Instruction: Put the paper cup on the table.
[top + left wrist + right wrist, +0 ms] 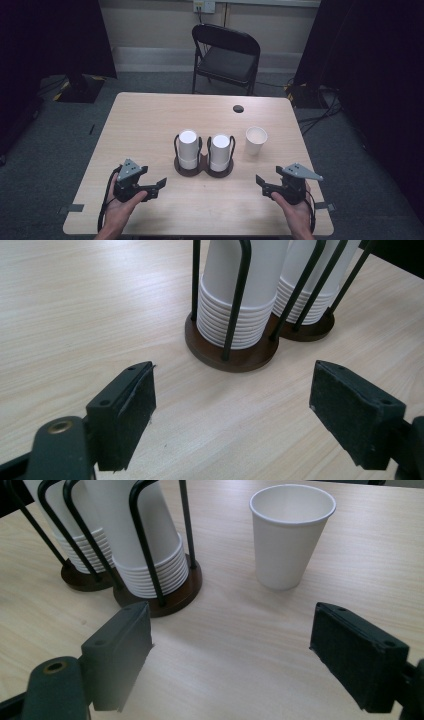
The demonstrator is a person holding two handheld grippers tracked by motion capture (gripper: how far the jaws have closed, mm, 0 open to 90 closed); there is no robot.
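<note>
Two stacks of white paper cups stand upside down in dark wire holders at the middle of the table: the left stack and the right stack, their round bases touching or nearly so. A single paper cup stands upright, mouth up, just to the right of them, apart from the right holder. The left hand-held gripper rests low near the table's front edge with its jaws spread wide and nothing between them; its own view looks at the foot of the left holder. The right hand-held gripper sits opposite, jaws likewise wide apart and empty, and its own view has the loose cup ahead and a little right of centre. Judging from that aim, the loose cup looks like the thing to be picked up next. The risks follow from the cup itself: it is light, thin-walled and empty, so a pad that brushes it on the approach could push it away or tip it over, and too firm a squeeze could dent or fold the wall. Coming in from the left would also bring the jaw close to the right holder's wire uprights, and a knock there could shift both holders, since they stand so close.
</note>
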